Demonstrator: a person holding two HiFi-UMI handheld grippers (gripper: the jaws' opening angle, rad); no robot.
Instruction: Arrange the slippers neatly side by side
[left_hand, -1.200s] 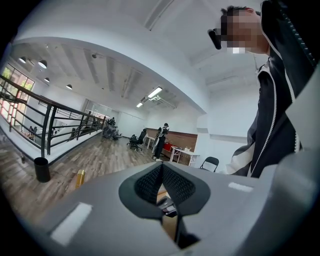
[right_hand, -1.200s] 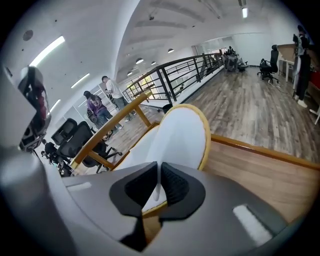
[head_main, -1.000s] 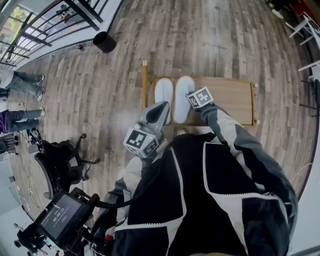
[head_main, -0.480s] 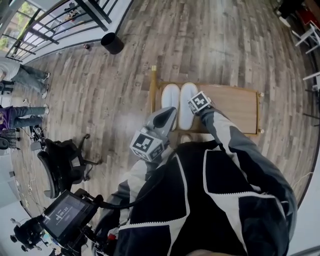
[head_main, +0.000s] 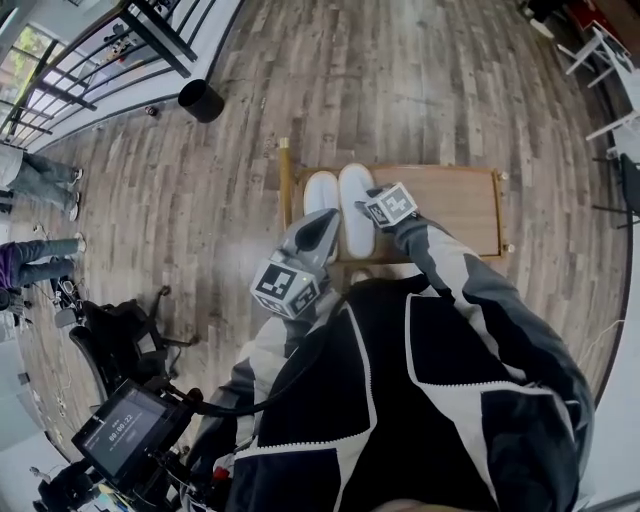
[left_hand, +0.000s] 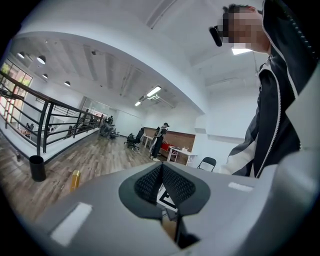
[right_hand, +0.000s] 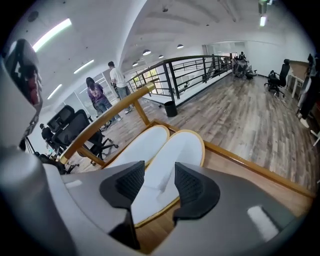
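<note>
On the wooden table (head_main: 450, 195), upper centre of the head view, two white slippers (head_main: 322, 195) lie touching side by side; the right hand-held gripper (right_hand: 154, 181) is opening its jaws over one slipper's near end, and the left hand-held gripper (left_hand: 162, 176) is pressed together, empty.

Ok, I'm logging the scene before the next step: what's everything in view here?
slippers: two, white, side by side on the table's left end
low wooden table: one, light brown, on the floor ahead
bin: one, black, near the railing
railing: one, black, upper left
office chairs: several, black, left
bystanders: at least two, by the railing
screen: one, black, lower left
left gripper: grey, shut, empty, raised off the table
right gripper: grey, jaws opening over the right slipper's heel, pads off it
</note>
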